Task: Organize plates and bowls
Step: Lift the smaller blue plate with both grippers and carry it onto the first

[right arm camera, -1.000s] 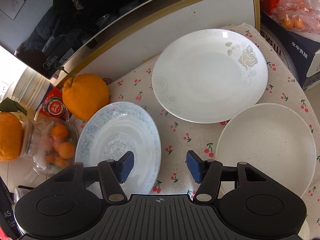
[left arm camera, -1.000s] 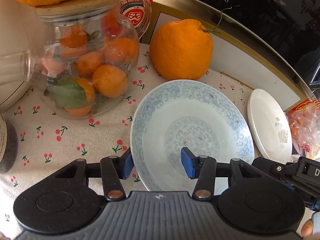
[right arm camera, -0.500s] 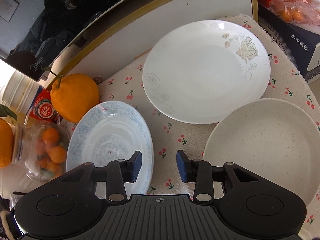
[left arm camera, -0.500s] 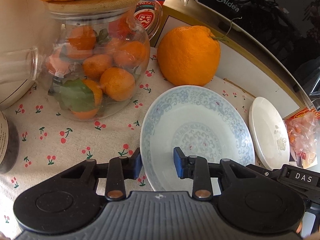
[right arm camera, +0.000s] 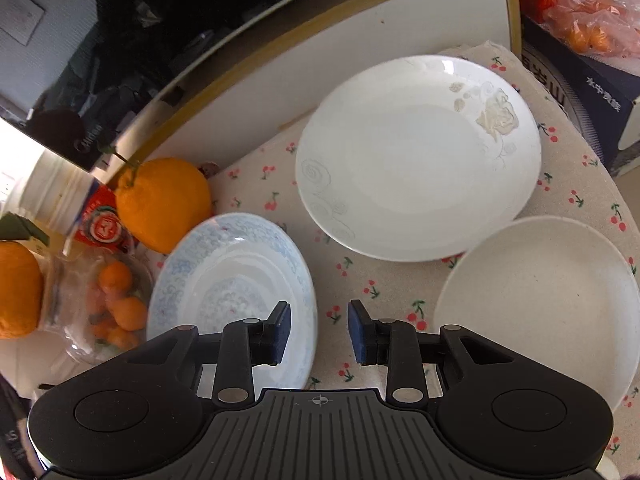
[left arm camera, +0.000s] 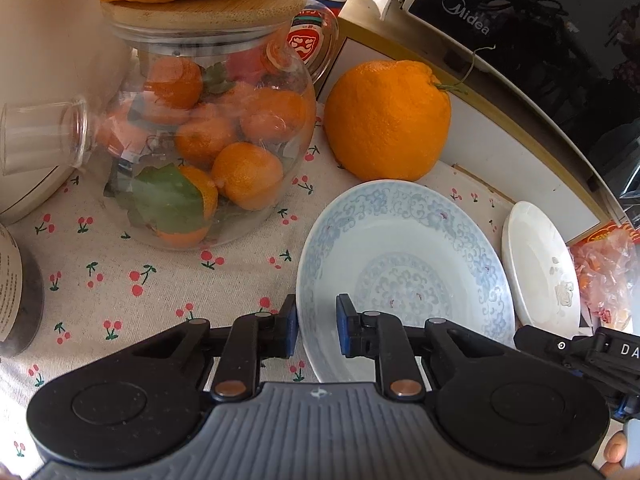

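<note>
A blue patterned plate (left arm camera: 404, 264) (right arm camera: 232, 276) lies on the cherry-print cloth. My left gripper (left arm camera: 317, 332) straddles its near-left rim with jaws closing; the left pad meets the outer edge and a strip of plate still shows before the right pad. My right gripper (right arm camera: 319, 332) straddles the same plate's right rim, jaws also closing, with cloth showing between rim and right pad. A white plate with a rose print (right arm camera: 416, 160) (left arm camera: 540, 264) lies behind, and a speckled cream plate (right arm camera: 540, 304) lies at the right.
A glass jar of tangerines (left arm camera: 208, 140) with a wooden lid and a large orange (left arm camera: 388, 120) stand close behind the blue plate. A dark bottle (left arm camera: 16, 292) is at the left. A black microwave (left arm camera: 520, 40) backs the table; a bag of oranges (right arm camera: 592, 12) sits on a dark box (right arm camera: 580, 92).
Both pairs of jaws have narrowed around the blue plate's rim, the left on its left side, the right on its right side. The plates have not shifted.
</note>
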`<state>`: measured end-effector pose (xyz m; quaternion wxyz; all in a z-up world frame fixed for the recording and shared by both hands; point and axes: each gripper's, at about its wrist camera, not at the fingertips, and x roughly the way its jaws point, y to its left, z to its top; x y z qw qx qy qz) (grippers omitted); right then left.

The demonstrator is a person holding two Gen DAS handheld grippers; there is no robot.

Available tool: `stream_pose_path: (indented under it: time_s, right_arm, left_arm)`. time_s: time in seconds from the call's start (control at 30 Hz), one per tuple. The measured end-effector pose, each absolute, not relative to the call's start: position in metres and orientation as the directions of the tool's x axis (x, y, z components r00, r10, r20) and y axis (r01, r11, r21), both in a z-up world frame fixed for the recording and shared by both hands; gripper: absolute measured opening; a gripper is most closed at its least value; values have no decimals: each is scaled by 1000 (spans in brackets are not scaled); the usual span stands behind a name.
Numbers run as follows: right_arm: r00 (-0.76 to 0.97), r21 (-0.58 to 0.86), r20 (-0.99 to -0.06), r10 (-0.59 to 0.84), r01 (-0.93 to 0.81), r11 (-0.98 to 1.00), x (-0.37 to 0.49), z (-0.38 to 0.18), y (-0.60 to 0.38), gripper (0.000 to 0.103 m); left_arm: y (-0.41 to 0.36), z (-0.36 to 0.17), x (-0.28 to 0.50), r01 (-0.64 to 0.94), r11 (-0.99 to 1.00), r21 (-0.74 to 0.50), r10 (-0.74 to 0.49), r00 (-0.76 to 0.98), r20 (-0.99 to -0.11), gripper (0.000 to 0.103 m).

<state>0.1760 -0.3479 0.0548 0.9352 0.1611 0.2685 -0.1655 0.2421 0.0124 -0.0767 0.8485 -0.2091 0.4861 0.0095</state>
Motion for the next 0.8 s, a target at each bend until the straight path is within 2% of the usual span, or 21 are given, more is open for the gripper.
stream_pose_path:
  time_s: [0.13,0.43,0.6,0.8]
  right_arm:
    - [761,154,-593,-264,429,890,190,41,-344,24]
    - [776,82,-560,-292,402,912,193,37,-325,11]
    - [811,144,-535,-239,366,919,178,52,-325,10]
    - [827,155,-517,-221,345,926,166,62,-318,10]
  left_arm:
    - [11,-77,244,-216,915,-340,-182,530,-828,17]
    - [9,-74,243,-173,934,-312,-173,547,-819,11]
    - [13,-61,238,-170,925,-341,-194,561,-805,10]
    - [15,-43,223,-153,921,-358,-209,581,-786,10]
